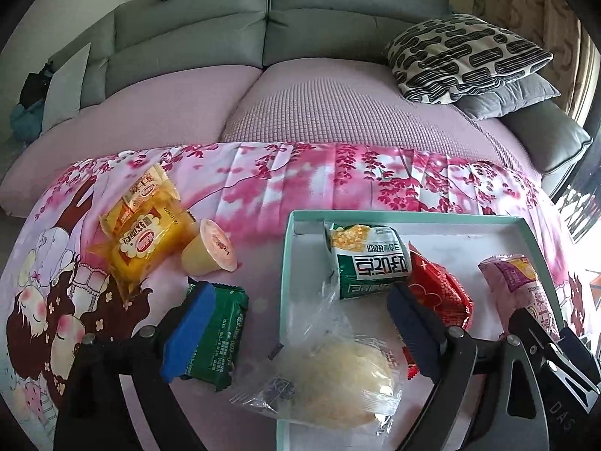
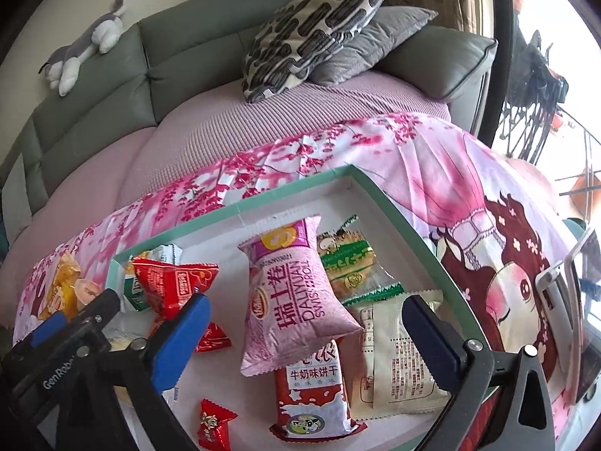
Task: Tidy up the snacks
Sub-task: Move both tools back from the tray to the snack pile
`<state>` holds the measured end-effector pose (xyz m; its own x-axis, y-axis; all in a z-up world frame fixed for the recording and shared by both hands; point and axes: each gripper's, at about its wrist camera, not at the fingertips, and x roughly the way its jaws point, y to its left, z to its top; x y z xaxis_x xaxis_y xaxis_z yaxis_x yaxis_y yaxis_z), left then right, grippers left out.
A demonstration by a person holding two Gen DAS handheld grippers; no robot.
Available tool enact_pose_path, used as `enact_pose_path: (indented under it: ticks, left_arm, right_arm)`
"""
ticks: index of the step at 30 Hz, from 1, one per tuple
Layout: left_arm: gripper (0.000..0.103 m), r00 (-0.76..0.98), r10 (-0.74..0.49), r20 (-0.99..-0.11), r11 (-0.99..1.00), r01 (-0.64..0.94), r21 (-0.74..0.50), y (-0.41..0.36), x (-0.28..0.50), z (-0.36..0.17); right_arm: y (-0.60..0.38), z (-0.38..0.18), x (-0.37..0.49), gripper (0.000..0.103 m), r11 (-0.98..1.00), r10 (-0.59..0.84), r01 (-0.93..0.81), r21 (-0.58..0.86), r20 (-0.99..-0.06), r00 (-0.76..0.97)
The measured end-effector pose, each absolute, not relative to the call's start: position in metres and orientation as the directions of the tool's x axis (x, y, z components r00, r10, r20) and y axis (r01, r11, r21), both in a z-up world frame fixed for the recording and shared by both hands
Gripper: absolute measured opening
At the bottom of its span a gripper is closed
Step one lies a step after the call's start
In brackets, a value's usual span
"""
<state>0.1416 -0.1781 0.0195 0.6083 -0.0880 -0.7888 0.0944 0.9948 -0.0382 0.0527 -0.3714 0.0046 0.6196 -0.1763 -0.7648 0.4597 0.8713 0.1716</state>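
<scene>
A mint-rimmed white tray (image 1: 375, 216) lies on a pink cartoon-print cloth. My left gripper (image 1: 300, 329) is open over the tray's left rim, and a clear-wrapped bun (image 1: 338, 372) lies between its blue pads without touching them. A dark green packet (image 1: 214, 338) rests outside the tray beside the left pad. My right gripper (image 2: 306, 338) is open, with a pink Swiss roll packet (image 2: 296, 300) lying free between its pads on top of other packets. A green-white packet (image 1: 368, 259) and a red packet (image 1: 439, 293) are also in the tray.
Two yellow cake packets (image 1: 146, 240) and a jelly cup (image 1: 210, 251) lie on the cloth left of the tray. A cream packet (image 2: 398, 360), a milk biscuit packet (image 2: 311, 391) and small red sweets (image 2: 214, 424) fill the tray. Behind are a sofa (image 1: 338, 18) and cushions (image 1: 465, 56).
</scene>
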Motion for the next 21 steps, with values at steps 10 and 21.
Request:
enact_pose_path:
  ticks: [10,21]
  left_arm:
    - [0.101,0.614,-0.087,-0.785,0.995,0.087,-0.042,-0.1768,0.1437,0.0178]
    - [0.101,0.618,-0.122,-0.776,0.992,0.089,-0.085,-0.1761,0.1409,0.0225]
  right_arm:
    - [-0.3736,-0.0001,0.0534,0.103,0.867,-0.170,0.464,0.180,-0.770,0.615]
    - [-0.3754,0.0063,0.0476,0.103,0.855,-0.171,0.482,0.193,-0.772,0.612]
